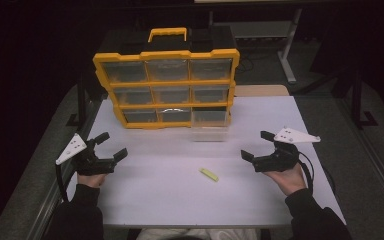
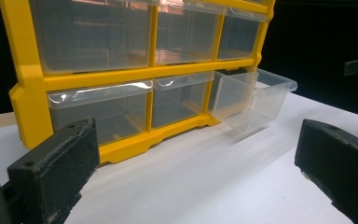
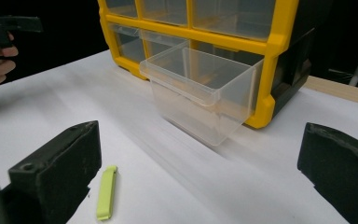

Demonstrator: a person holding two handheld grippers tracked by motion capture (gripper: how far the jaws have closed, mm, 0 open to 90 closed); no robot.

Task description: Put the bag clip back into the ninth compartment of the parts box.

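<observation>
A yellow organiser (image 1: 166, 80) with clear drawers stands at the back of the white table (image 1: 180, 195). Its bottom right drawer (image 1: 210, 129) (image 2: 254, 100) (image 3: 198, 93) is pulled out and looks empty. A small yellow-green strip (image 1: 209, 174) (image 3: 106, 192) lies flat on the table, in front of the drawer. My left gripper (image 1: 108, 146) (image 2: 191, 172) is open near the left edge, aimed at the organiser. My right gripper (image 1: 257, 145) (image 3: 196, 177) is open at the right, with the strip just inside its left jaw in the right gripper view. Neither holds anything.
The organiser has a yellow carry handle (image 1: 167, 34) on top. A wooden strip (image 1: 260, 90) shows behind the table to the right of the organiser. A desk leg (image 1: 287, 45) stands on the floor beyond. Dark floor runs along both table sides.
</observation>
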